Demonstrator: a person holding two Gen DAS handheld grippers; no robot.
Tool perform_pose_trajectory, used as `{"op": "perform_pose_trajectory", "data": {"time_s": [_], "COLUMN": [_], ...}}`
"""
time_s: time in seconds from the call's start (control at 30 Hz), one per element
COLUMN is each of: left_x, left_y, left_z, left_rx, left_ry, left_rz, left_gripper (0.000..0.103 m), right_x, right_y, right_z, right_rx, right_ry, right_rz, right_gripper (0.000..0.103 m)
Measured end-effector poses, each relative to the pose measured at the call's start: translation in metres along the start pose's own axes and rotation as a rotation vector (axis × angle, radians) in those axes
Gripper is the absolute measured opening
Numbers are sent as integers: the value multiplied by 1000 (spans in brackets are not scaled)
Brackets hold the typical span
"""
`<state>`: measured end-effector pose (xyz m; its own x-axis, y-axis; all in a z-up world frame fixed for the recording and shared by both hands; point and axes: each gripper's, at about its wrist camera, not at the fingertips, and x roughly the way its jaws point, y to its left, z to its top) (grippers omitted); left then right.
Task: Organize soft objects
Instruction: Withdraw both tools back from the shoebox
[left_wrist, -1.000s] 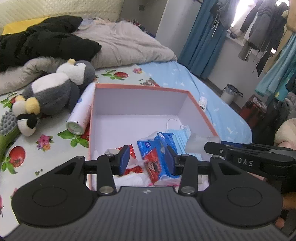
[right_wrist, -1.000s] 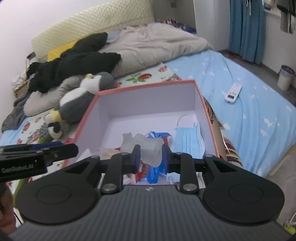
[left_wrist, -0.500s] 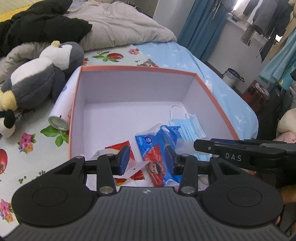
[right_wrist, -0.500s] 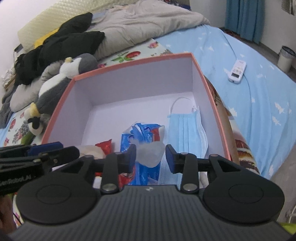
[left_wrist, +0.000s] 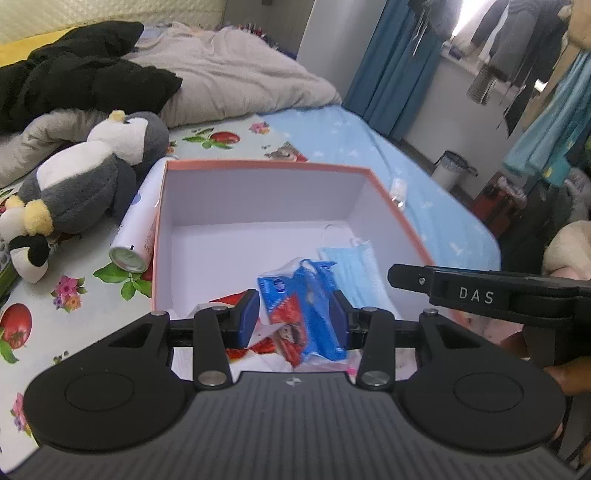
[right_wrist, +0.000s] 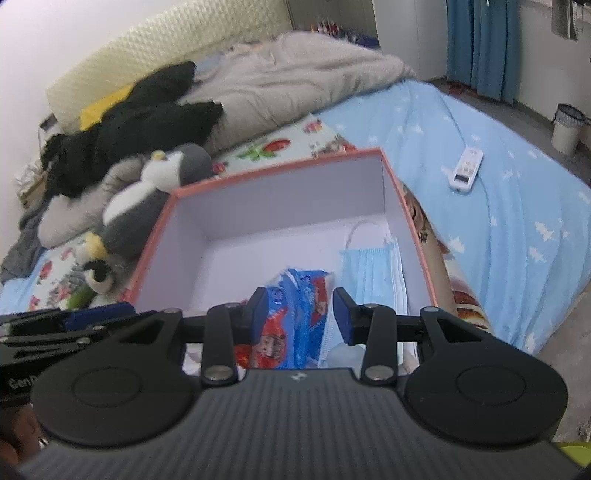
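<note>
The plush penguin (left_wrist: 92, 181) lies on the flowery sheet just beside the left wall of the pink box (left_wrist: 266, 166), and it looks soft, light and squishy, so the fat grey belly is a good place to pinch it. Inside the box sit a blue snack packet (right_wrist: 299, 310) and a thin face mask (right_wrist: 373, 266), both light and floppy. The left gripper (left_wrist: 293, 317) and the right gripper (right_wrist: 299, 314) hang over the box with fingers spread and hold nothing

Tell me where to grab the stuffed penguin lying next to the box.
Probably the grey belly of the penguin, closing across its width from above. It lies on its side on the bed by the box, and the soft round body should squash between open fingers.
</note>
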<state>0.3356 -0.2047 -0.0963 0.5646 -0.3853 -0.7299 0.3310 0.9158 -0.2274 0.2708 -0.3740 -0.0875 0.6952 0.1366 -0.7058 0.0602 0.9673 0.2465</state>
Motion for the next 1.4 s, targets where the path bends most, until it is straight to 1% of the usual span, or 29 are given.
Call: {"op": "perform_pose_trajectory", "data": {"time_s": [0.3, 0.47, 0.6, 0.8, 0.9, 1.07, 1.17, 1.23, 1.3, 1.37, 1.4], "left_x": [-74, -118, -149, -192, -209, -227, -232, -235, -239, -242, -244], "left_y": [-21, -31, -35, -39, -40, -41, -42, -41, -41, -41, -42], "left_z": [-16, -29, -42, -62, -71, -88, -97, -104, -109, -115, -119], "left_rx": [23, 39, 53, 56, 51, 46, 40, 29, 25, 25, 26], "left_ry": [-86, -146, -181, -231, -250, -258, -258, -256, -260, -262, -261], "left_rz": [-18, -35, -44, -41, -37, -40, -42, -57, -47, -45, -42], "left_gripper": [48, 49, 49, 49, 49, 49, 49, 49, 49, 51, 55], "right_x": [-70, -106, -134, -162, -171, -182, -185, -187, -189, -190, -191], "right_y": [17, 27, 39, 51, 53, 55, 54, 54, 54, 53, 52], "right_z": [-14, -21, -29, -45, -51, -67, -79, -86, -92, -98, -101], "right_rx": [-28, -42, -78, -97, -103, -104, -102, -103, -100, -104, -105], "right_ry": [-102, -158, -201, -225, -233, -233, -229, -224, -218, -217, -218], "right_rz": [7, 19, 20, 36, 28, 24, 24, 21, 25, 23, 22], "right_gripper": [42, 42, 42, 42, 42, 42, 42, 42, 42, 42, 42]}}
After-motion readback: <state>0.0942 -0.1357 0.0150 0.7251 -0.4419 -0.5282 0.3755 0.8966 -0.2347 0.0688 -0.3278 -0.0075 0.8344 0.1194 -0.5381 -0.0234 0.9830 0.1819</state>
